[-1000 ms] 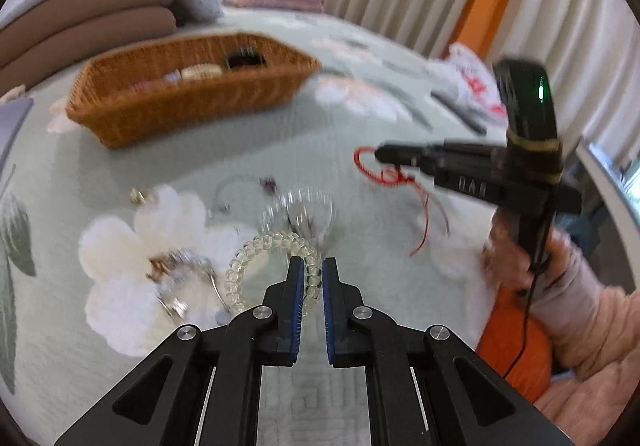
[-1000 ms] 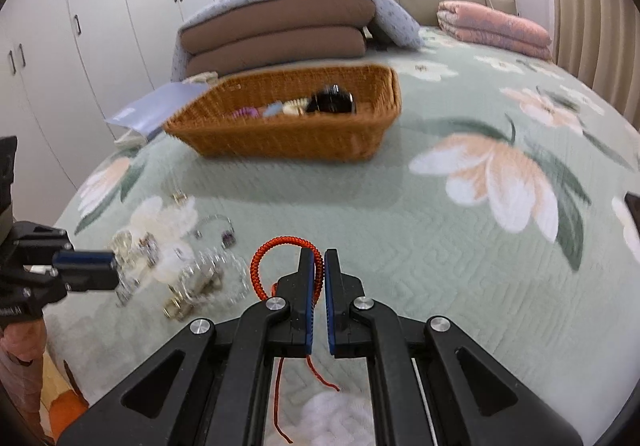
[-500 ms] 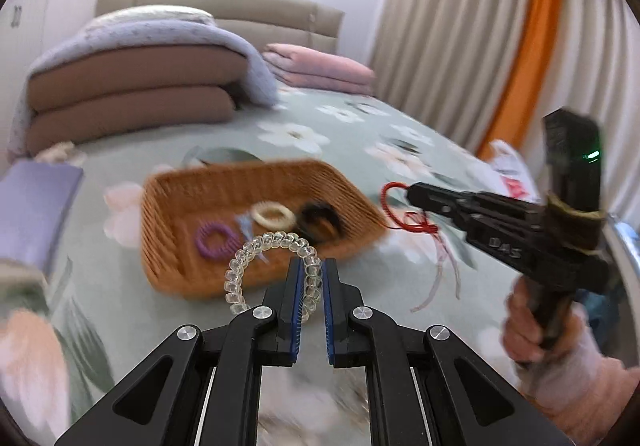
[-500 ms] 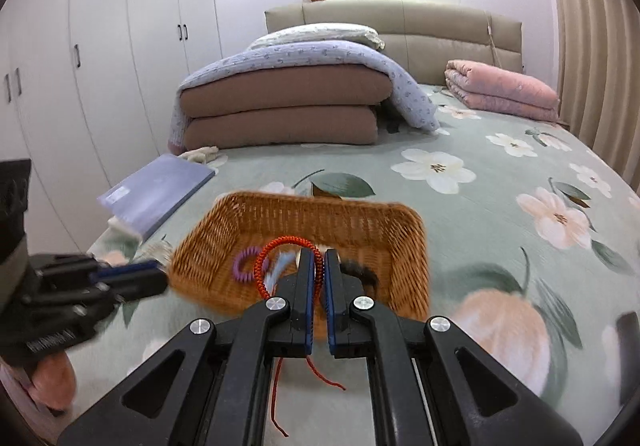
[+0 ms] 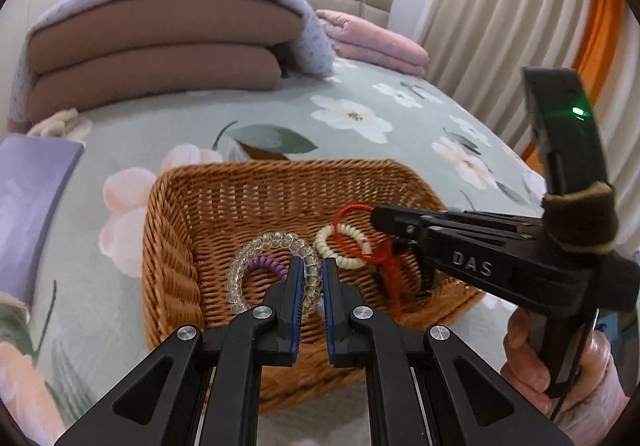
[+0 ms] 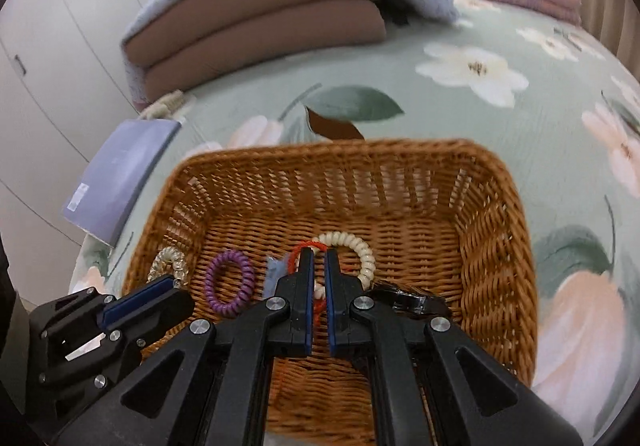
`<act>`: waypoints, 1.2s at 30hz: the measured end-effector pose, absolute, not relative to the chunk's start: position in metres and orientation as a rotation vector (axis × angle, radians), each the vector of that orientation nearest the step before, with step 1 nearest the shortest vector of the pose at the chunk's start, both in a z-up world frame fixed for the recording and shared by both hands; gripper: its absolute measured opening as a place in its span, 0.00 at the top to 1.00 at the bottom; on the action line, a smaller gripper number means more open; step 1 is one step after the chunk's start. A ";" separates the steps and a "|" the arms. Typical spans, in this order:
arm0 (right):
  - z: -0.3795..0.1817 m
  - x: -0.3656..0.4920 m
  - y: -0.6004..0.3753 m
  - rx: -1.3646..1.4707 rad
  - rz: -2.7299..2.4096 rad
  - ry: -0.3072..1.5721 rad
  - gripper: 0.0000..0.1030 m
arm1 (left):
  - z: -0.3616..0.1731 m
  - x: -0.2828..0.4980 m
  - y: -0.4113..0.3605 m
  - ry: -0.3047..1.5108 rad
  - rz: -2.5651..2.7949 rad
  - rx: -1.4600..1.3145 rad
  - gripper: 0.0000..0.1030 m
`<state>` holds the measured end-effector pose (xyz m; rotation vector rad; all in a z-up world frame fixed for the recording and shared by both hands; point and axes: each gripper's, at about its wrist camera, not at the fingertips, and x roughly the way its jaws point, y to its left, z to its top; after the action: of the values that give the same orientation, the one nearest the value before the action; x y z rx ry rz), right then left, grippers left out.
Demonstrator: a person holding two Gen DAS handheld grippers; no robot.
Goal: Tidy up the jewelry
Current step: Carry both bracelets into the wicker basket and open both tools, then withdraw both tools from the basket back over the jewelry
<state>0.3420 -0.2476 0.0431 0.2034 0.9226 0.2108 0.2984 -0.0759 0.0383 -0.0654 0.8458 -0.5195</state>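
Observation:
A wicker basket [image 5: 208, 206] [image 6: 496, 246] stands on the bed. Both grippers hang over it. My left gripper [image 5: 311, 266] is shut on a clear coil bracelet [image 5: 256, 250], held just above the basket floor; the bracelet also shows in the right wrist view [image 6: 170, 260]. My right gripper [image 6: 317, 258] [image 5: 376, 212] is shut on a red cord bracelet [image 5: 352, 212] [image 6: 294, 254] whose tails dangle into the basket. A purple coil tie [image 6: 229, 282] [image 5: 266, 264], a cream coil tie [image 6: 360, 246] [image 5: 326, 242] and a black item [image 6: 408, 296] lie inside.
The bed has a green floral cover [image 6: 460, 118]. Folded brown and lilac bedding [image 5: 160, 50] lies behind the basket, pink folded bedding [image 5: 376, 42] at the back right. A lilac book [image 6: 120, 174] lies left of the basket. Curtains [image 5: 500, 6] hang on the right.
Both grippers have carried their bracelets from the bed's near side to over the basket and lowered them inside. The loose jewelry on the cover has dropped out of view.

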 end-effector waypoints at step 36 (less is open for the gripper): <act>0.040 0.117 -0.246 -0.030 0.277 0.665 0.57 | 0.058 0.128 -0.009 0.694 -0.524 -0.048 0.55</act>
<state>0.1172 -0.2462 0.0404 -0.0296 0.6649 0.2769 0.1285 -0.0091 0.0580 -0.0484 0.6944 -0.5238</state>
